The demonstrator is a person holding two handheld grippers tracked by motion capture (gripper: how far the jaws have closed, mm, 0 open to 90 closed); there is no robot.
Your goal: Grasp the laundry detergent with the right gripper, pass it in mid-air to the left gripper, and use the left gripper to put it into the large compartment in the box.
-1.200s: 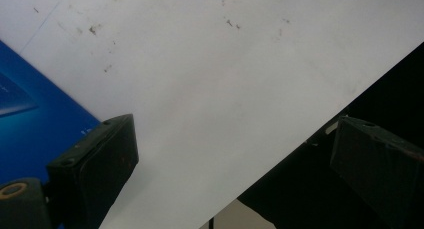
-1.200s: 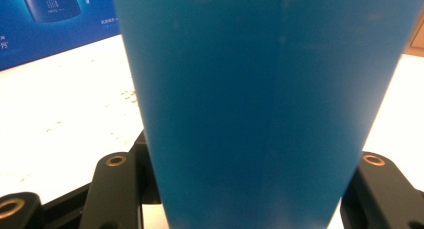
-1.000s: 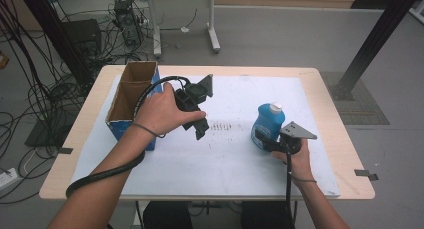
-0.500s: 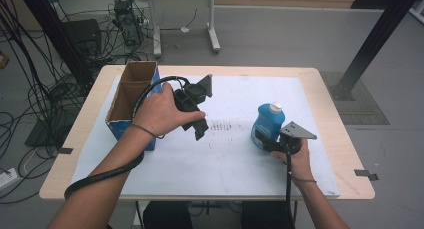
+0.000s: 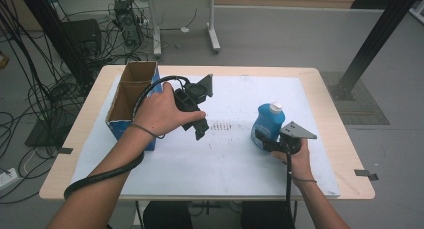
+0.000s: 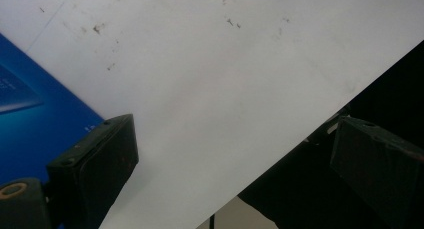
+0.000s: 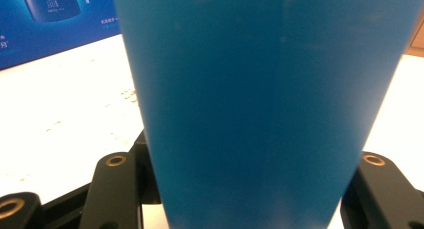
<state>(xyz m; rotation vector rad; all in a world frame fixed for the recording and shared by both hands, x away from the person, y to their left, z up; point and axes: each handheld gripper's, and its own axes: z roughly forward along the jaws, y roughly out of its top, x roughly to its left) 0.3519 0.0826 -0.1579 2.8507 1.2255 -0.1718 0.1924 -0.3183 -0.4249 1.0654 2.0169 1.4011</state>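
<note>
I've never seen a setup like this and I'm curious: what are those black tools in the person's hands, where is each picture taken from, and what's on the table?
A person holds a handheld two-jaw clamp in each hand. The high view looks down on the table. The other two pictures come from cameras riding on the clamps. The left gripper hangs open above the white sheet, holding nothing. The right gripper has its jaws on either side of an upright blue bottle. An open cardboard box stands at the left.

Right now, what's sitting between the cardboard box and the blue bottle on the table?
In the high view, the left gripper hangs between the cardboard box and the blue bottle; under it lies the white mat, bare apart from faint dark marks.
</note>
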